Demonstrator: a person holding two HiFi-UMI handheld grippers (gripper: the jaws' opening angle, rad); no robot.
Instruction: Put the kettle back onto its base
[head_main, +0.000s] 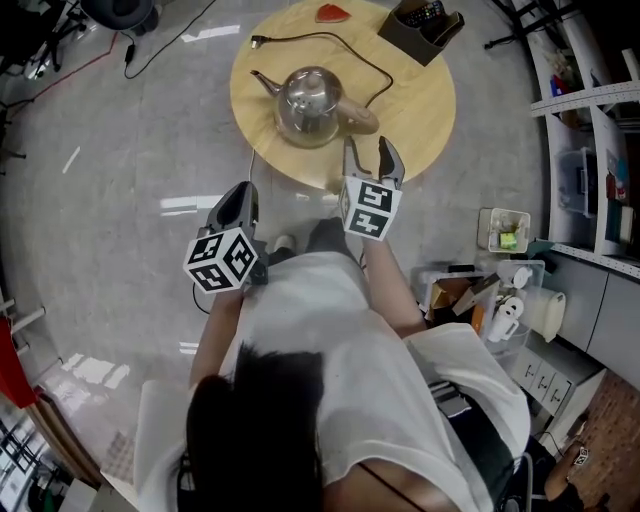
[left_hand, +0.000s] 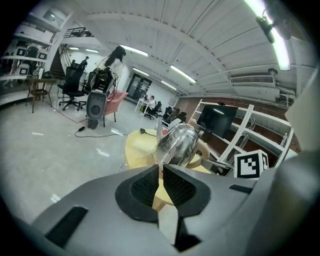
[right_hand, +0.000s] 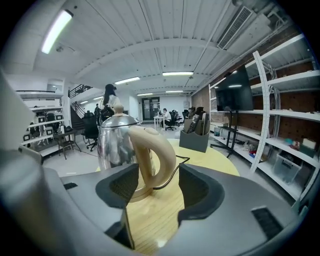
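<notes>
A steel kettle (head_main: 308, 103) with a beige handle (head_main: 358, 115) stands upright on the round wooden table (head_main: 420, 110), resting on its beige base (right_hand: 134, 190); a black cord (head_main: 330, 45) runs away from it. My right gripper (head_main: 368, 150) is open at the table's near edge. Its jaws stand just short of the handle (right_hand: 155, 150), with nothing between the pads. My left gripper (head_main: 240, 200) hangs off the table to the left, above the floor. It is shut and empty, and points towards the kettle (left_hand: 177, 145).
At the table's far side sit a black organiser box (head_main: 422, 30) with a remote in it and a small red thing (head_main: 333, 13). White shelving (head_main: 600, 150) and bins (head_main: 503, 230) stand on the right. Cables lie on the floor (head_main: 100, 150).
</notes>
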